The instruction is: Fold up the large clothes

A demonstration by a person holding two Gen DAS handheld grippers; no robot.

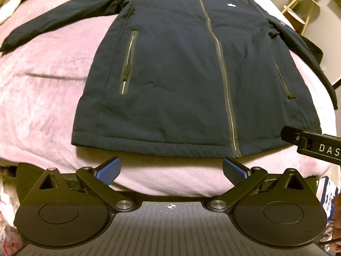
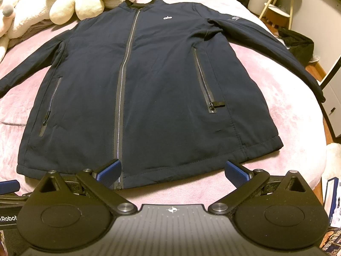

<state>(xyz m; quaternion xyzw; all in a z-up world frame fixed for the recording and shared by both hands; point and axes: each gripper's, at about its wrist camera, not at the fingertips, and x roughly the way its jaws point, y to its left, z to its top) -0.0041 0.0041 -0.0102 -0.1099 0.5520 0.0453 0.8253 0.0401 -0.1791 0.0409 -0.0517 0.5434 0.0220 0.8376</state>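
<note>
Nearest in the left wrist view, the left gripper (image 1: pixel 171 170) is released, its blue-padded fingers (image 1: pixel 107 170) spread wide and holding nothing, poised just short of the jacket's hem. In the right wrist view the right gripper (image 2: pixel 172 171) is likewise released and empty, its fingers straddling the hem near the bottom of the front zipper (image 2: pixel 122 98).

The navy jacket (image 1: pixel 181 74) lies flat and front-up on the pink blanket (image 1: pixel 46 98), zipped closed, hem toward the grippers and collar away. Its two slanted pocket zippers sit either side of the front zipper; the pocket zipper (image 2: pixel 205 81) on the jacket's right-hand side in the right wrist view has its pull at the lower end. Both sleeves spread outward from the jacket's shoulders, and the right sleeve (image 2: pixel 283 49) reaches the blanket's edge.

Beyond the jacket's collar, cream plush toys (image 2: pixel 70 0) rest on the blanket. Further off, beyond the jacket's right sleeve, stands a gold-framed shelf unit (image 2: pixel 277 6); what it holds is too small to tell.
</note>
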